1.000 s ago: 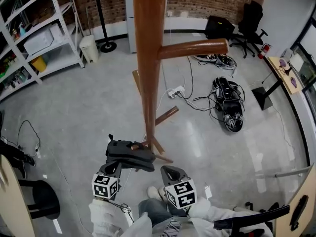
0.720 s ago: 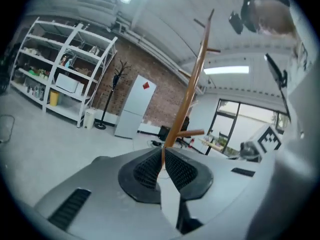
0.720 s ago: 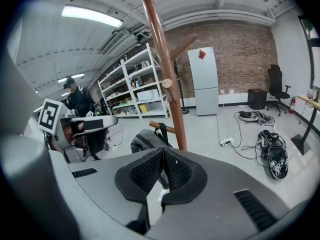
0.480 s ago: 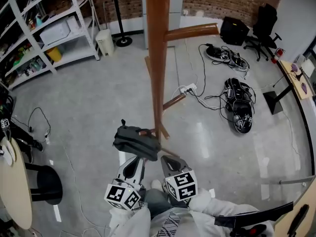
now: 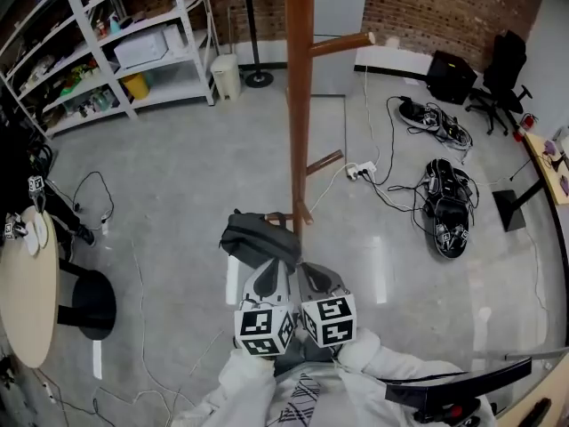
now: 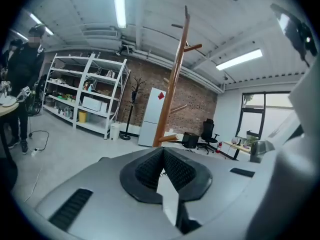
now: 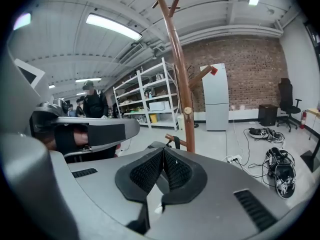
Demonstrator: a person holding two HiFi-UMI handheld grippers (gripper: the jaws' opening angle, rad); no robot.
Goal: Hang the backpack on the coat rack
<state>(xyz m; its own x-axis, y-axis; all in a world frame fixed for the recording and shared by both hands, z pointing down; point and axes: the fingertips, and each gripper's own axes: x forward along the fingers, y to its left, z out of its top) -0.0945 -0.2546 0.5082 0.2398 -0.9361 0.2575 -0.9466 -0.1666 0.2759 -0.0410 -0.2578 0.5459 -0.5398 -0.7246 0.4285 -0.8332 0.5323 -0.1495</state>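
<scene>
The bag (image 5: 260, 238) hangs low on the rack (image 5: 299, 105) (the job looks done), so the left claw (image 5: 272, 272) and right claw (image 5: 313, 276) wait near it, both pinched closed on nothing.

The coat rack (image 5: 299, 105) is glossy brown wood; the backpack (image 5: 258, 238), matt dark cloth; the floor (image 5: 178, 176), polished grey.

Rack (image 5: 299, 105) top runs off the frame, and the backpack (image 5: 258, 238) covers most of its peg (image 5: 277, 216).
</scene>
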